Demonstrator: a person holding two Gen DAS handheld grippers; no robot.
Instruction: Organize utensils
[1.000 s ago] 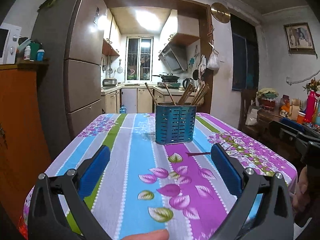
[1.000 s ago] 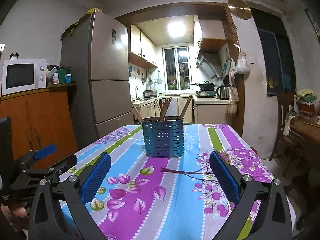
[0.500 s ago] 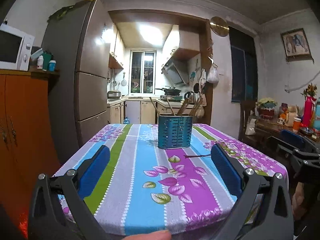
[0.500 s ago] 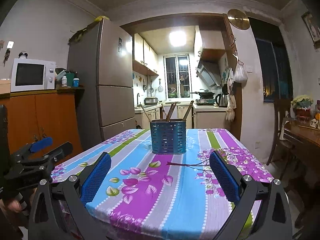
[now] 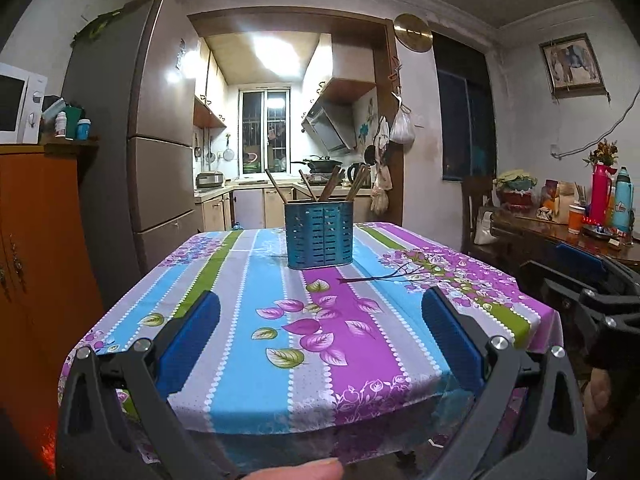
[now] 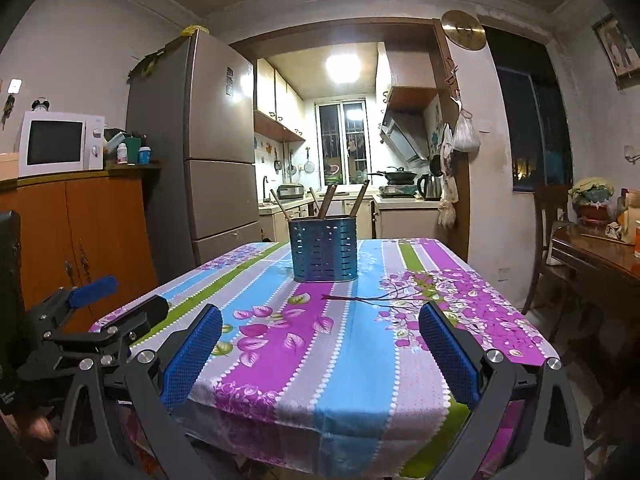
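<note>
A blue perforated utensil holder stands on the far middle of the table and holds several wooden utensils. It also shows in the right wrist view, with the utensils sticking out. My left gripper is open and empty, back off the table's near edge. My right gripper is open and empty, also off the near edge. Each gripper shows in the other's view, the right one and the left one.
The table wears a striped floral cloth. An orange cabinet with a microwave and a fridge stand on the left. A wooden side table with bottles and a chair stand on the right.
Both grippers have pulled back from the table and away from the holder. Its near edge now shows in both views. Both stay open and empty.
</note>
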